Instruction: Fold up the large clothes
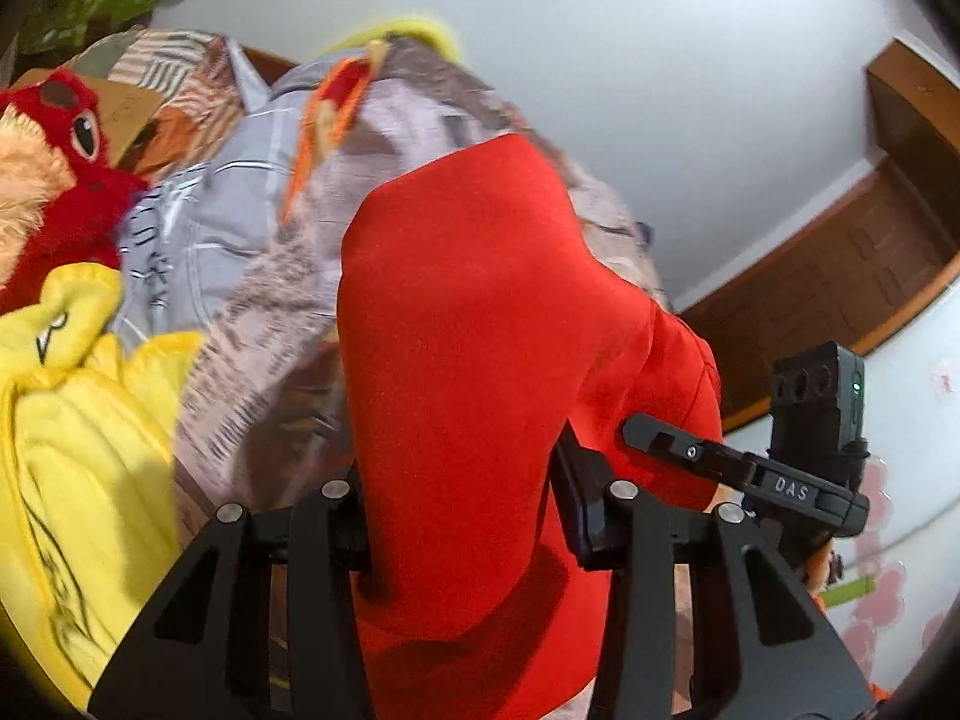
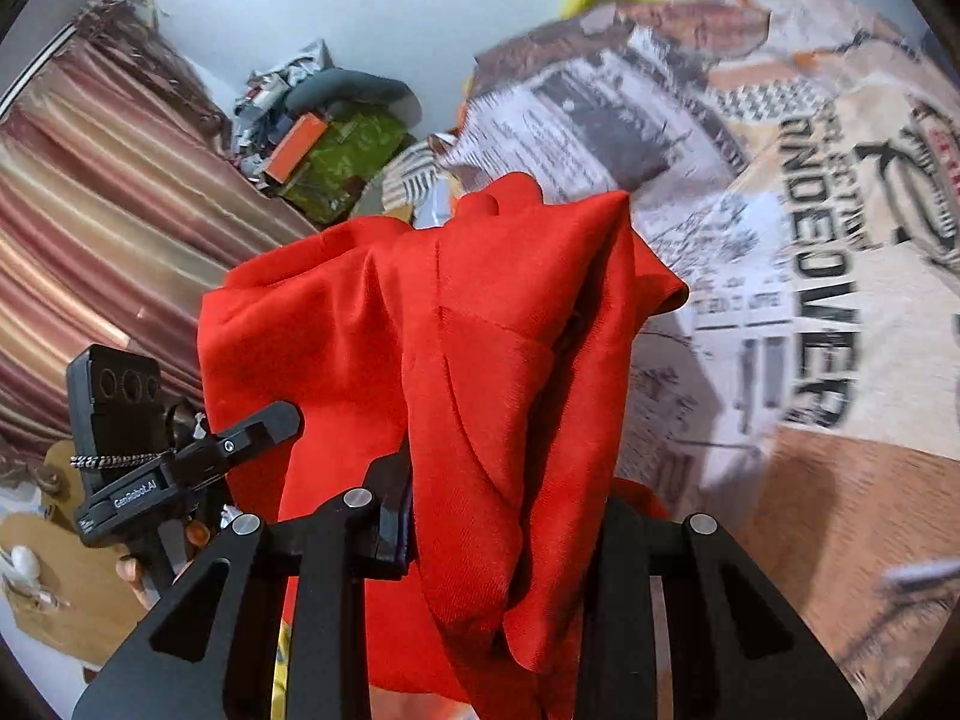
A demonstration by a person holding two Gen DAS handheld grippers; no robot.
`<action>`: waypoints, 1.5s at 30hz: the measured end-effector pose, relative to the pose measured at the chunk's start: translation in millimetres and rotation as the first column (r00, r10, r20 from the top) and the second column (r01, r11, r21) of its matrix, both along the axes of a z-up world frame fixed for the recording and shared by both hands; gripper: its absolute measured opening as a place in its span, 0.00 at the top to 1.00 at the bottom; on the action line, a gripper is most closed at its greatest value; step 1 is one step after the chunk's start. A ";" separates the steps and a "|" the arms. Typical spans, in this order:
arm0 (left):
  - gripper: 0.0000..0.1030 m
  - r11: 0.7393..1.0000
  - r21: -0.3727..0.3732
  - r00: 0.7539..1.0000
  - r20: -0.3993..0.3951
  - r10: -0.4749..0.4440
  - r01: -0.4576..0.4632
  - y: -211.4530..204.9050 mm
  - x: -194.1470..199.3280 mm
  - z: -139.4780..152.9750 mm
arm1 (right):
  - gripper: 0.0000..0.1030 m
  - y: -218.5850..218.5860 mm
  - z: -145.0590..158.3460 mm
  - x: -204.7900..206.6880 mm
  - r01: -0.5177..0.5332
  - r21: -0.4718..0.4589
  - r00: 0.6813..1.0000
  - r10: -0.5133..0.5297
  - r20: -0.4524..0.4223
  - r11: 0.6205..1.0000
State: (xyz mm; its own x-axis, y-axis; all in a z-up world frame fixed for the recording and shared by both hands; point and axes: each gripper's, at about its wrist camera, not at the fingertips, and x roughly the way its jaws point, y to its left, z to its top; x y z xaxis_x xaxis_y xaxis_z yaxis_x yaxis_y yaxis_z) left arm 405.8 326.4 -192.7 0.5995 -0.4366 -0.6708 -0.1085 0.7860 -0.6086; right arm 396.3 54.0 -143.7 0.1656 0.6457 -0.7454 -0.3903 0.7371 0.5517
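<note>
While both views are blurred, each shows a gripper clamped on the same bright red cloth garment (image 1: 480, 312). Seen from the left wrist, the left gripper (image 1: 462, 516) has its black jaws set fairly narrow with a thick band of the red fabric pinched between them; the cloth rises from the jaws through the centre of the frame and hangs down past them at the bottom. At the right of that frame the right gripper (image 1: 750, 468) reaches in with its small black camera block, its tip against the red cloth's right edge.

Seen from the right wrist, the right gripper (image 2: 498, 516) has its jaws closer together, squeezing a bunched, folded wad of the red garment (image 2: 468, 330), which fills the middle of the frame and droops below the jaws. The left gripper (image 2: 198, 456) shows at the lower left, its tip touching the cloth's left edge.

Behind the garment lies a printed beige and brown bedsheet with newspaper-style lettering (image 2: 780, 240). A yellow garment (image 1: 78, 420) sits at the left of the left wrist view, with a red and cream plush toy (image 1: 54, 168) above it.
</note>
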 end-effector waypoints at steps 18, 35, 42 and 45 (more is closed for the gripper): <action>0.42 0.987 0.144 0.974 -0.200 0.103 -0.075 42.8 52.3 -111.5 | 0.62 46.5 -85.1 42.5 -0.023 -0.297 1.000 0.024 0.001 0.955; 0.05 0.887 0.461 0.987 -0.156 0.039 0.038 -27.4 -33.1 -98.5 | 0.35 40.0 -97.6 -26.6 -0.100 -0.569 0.971 0.205 0.122 0.816; 0.05 0.868 0.497 0.985 -0.158 0.075 0.014 -39.8 -73.2 -92.1 | 0.35 17.7 -83.3 -41.9 -0.092 -0.542 0.979 0.176 0.104 0.835; 0.05 0.858 0.514 0.984 -0.163 0.075 0.020 -48.0 -88.9 -80.8 | 0.35 10.0 -60.8 -49.9 -0.074 -0.528 0.978 0.166 0.128 0.846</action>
